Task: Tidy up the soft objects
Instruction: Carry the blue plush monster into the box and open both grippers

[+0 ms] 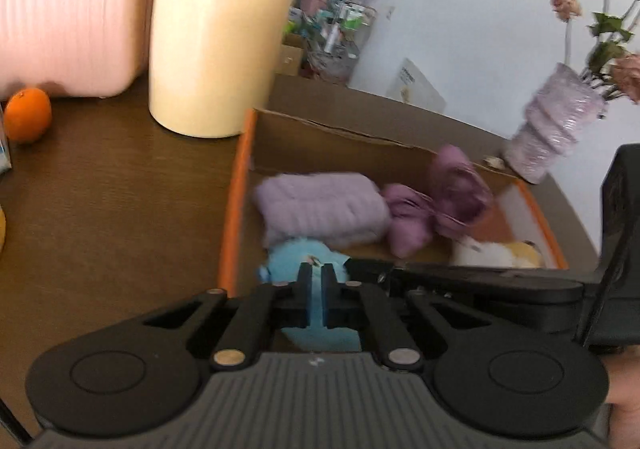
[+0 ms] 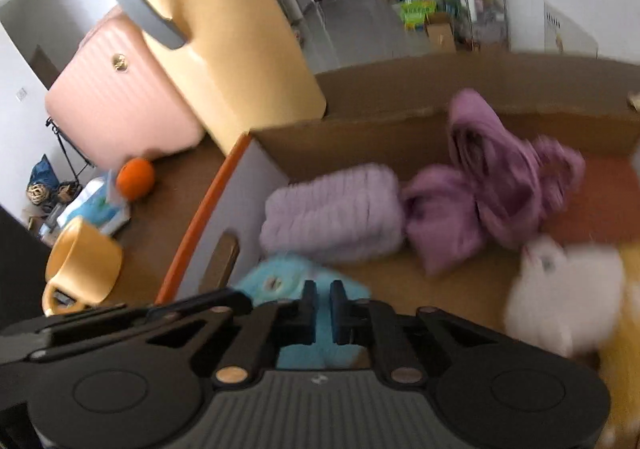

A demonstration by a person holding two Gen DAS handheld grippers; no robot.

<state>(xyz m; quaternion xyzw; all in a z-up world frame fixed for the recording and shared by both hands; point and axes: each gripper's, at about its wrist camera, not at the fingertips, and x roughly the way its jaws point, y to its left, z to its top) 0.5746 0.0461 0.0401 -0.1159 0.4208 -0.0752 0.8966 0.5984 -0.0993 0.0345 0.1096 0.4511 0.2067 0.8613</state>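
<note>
A light blue plush toy hangs over the near left corner of a cardboard box with an orange rim. My left gripper is shut on the toy, with blue plush bulging above and below its fingers. Close beside it, my right gripper is shut on the same blue plush toy. Inside the box lie a folded lilac towel, a crumpled purple cloth and a white and yellow plush. Both views are motion-blurred.
On the brown table left of the box stand a tall cream jug, a pink suitcase, an orange, a yellow mug and a tissue pack. A vase of dried roses stands behind the box.
</note>
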